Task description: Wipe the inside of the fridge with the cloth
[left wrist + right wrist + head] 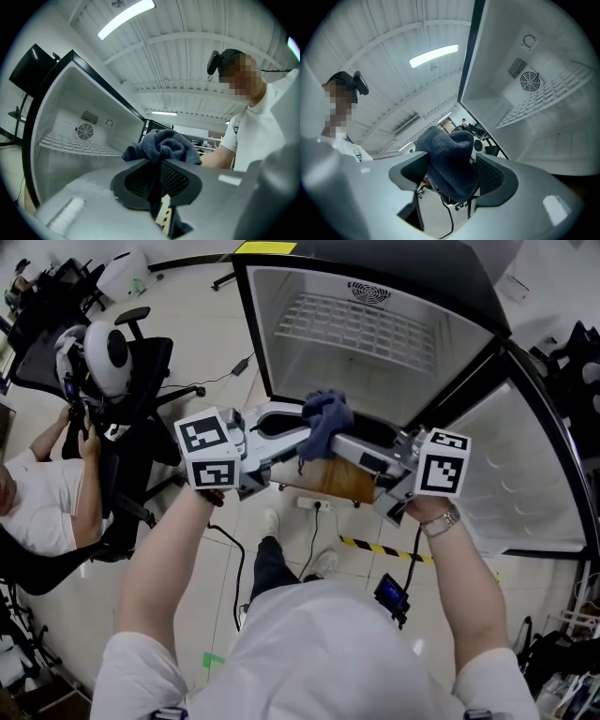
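Cloth [325,416], dark blue and bunched up, hung between the two tools in mid-air, right at the mouth of the open fridge [281,306]. The left tool [300,435] had its jaws drawn narrow and pinched on a fold of the cloth; its own view showed the fabric [161,145] squeezed between the dark pads and bulging out above them. The right tool [335,440] came in from the other side with its jaws spread wide. The bundle [450,164] sat in the gap between them, and the pads did not clamp it.

Both tools pointed roughly level, tips nearly meeting under the cloth, each held in one of the person's hands with the marker cube towards the wrist. Behind the cloth the fridge stood white inside, with a wire shelf [356,329] across it and a small round fan [368,292] on the back wall. Its door [525,465] was swung out to the right. I could not tell whether the cloth touched any part of the fridge. Off to the left a seated person [37,493] leaned by a black chair [141,362].
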